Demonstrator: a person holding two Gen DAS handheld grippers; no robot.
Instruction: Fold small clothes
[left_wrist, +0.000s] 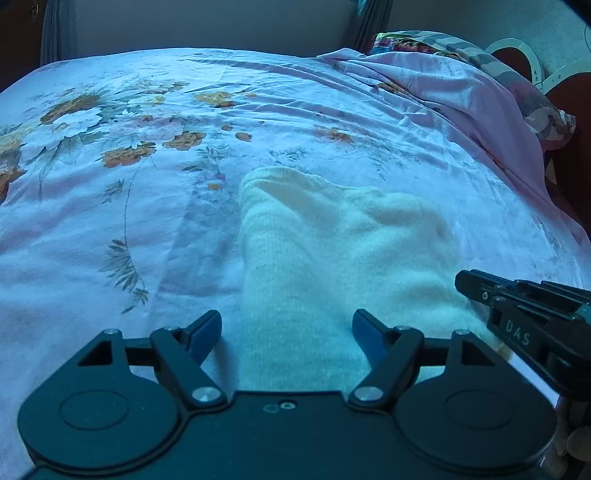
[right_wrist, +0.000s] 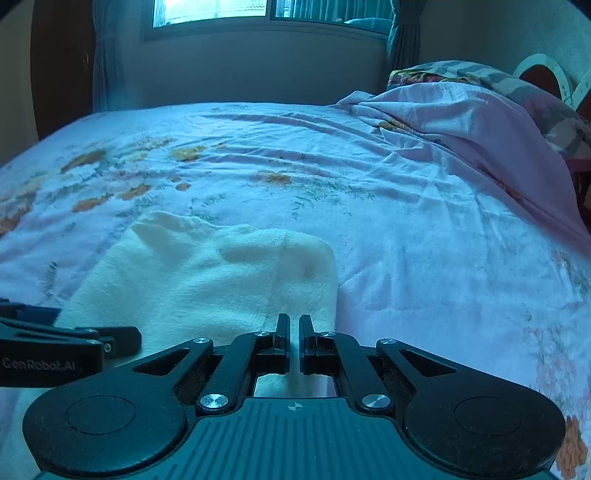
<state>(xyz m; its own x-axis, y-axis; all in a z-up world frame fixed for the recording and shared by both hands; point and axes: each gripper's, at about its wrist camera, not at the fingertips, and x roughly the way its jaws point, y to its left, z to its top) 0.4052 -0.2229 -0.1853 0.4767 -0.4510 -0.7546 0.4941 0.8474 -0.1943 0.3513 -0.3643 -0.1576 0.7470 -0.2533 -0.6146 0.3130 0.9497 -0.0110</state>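
Observation:
A small cream knitted garment (left_wrist: 332, 251) lies flat on the floral bedsheet (left_wrist: 129, 184), partly folded, with a rumpled far end. My left gripper (left_wrist: 286, 332) is open, its jaws straddling the garment's near left part. My right gripper (right_wrist: 294, 332) is shut with its jaws nearly together over the garment's (right_wrist: 221, 280) near right edge; whether cloth is pinched between them I cannot tell. The right gripper also shows at the right of the left wrist view (left_wrist: 480, 291), and the left gripper at the left of the right wrist view (right_wrist: 110, 341).
A pink quilt (right_wrist: 461, 122) and a patterned pillow (right_wrist: 480, 74) are heaped at the far right of the bed. A wall with a window (right_wrist: 221, 11) and curtains lies beyond the bed. A headboard (left_wrist: 524, 55) is at the right.

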